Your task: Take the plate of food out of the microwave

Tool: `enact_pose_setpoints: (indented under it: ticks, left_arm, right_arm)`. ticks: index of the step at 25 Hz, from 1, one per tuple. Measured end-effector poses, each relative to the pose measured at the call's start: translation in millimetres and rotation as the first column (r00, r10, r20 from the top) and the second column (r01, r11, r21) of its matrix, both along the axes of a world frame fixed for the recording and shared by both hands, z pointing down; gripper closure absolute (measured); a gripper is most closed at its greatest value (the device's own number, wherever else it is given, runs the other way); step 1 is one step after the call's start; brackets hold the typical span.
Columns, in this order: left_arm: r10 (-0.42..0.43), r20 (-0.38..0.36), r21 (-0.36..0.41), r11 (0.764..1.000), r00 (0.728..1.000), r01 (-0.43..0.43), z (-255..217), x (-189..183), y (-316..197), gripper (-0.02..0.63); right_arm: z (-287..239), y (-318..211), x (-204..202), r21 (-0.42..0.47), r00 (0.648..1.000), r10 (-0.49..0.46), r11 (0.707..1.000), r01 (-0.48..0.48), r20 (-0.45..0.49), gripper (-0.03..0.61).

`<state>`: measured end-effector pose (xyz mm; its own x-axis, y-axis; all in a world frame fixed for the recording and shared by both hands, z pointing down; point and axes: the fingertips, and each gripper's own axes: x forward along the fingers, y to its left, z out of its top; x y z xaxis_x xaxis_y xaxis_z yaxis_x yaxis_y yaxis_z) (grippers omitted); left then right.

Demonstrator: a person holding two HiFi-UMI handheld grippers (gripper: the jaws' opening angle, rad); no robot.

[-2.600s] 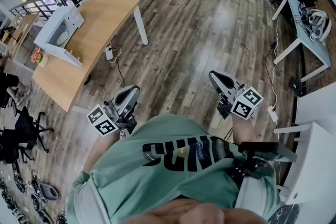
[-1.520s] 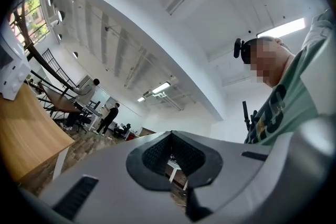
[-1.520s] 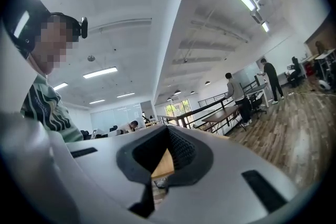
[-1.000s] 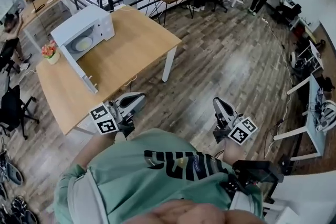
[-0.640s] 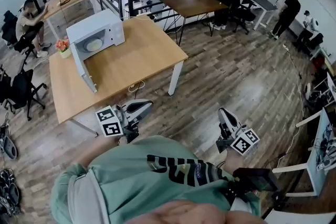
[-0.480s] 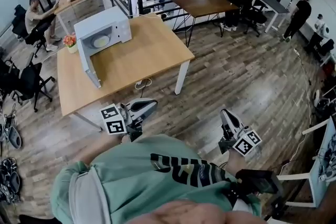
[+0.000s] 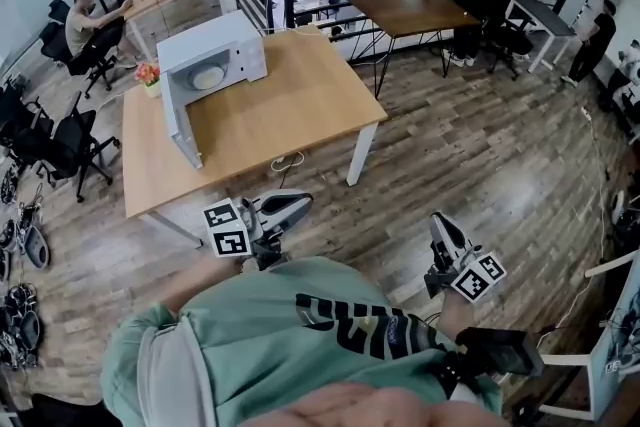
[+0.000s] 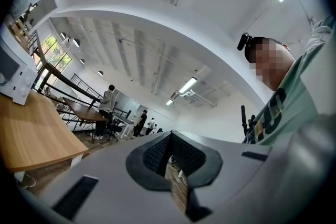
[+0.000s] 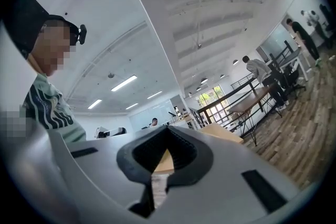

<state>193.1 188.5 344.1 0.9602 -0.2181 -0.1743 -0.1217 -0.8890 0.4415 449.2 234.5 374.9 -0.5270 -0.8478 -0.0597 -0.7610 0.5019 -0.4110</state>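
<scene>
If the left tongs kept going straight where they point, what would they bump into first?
Probably nothing near. The left tongs, shut and empty, aim past the wooden table across open floor; the table lies on their left. Depth is hard to judge.

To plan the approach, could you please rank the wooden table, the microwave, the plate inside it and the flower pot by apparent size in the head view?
1. wooden table
2. microwave
3. plate and flower pot: both small and far off, about alike, so I will not rank them.
</scene>
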Motion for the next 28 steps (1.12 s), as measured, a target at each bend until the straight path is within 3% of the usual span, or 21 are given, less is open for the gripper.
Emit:
enact_pose_setpoints:
  ticks: [8,14,21,28]
  left_arm:
    - [0.041,-0.082,0.037,0.999,0.996,-0.039,2.3,-42.4,-79.5,0.611]
    - [0.041,-0.102,0.097,0.995,0.994,-0.031,-13.4,-101.0,-152.6,0.611]
    - [-0.015,-0.101,0.127,0.992,0.995,0.028,-14.8,-166.3,-219.5,0.611]
    - [-0.136,-0.104,0.114,0.982,0.985,0.148,-9.8,-223.1,-270.5,0.611]
  right_arm:
    - [-26.0,-66.3,-38.0,0.021,0.994,0.058,0.998,-0.057,-0.088,0.574]
    - [-49.2,-135.1,-94.0,0.059,0.990,0.069,0.996,-0.062,-0.122,0.574]
    - [-50.0,-228.9,-170.6,0.039,0.988,-0.025,0.999,0.031,-0.151,0.573]
    - [-48.9,-313.7,-229.1,0.028,0.975,-0.155,0.986,0.161,-0.161,0.574]
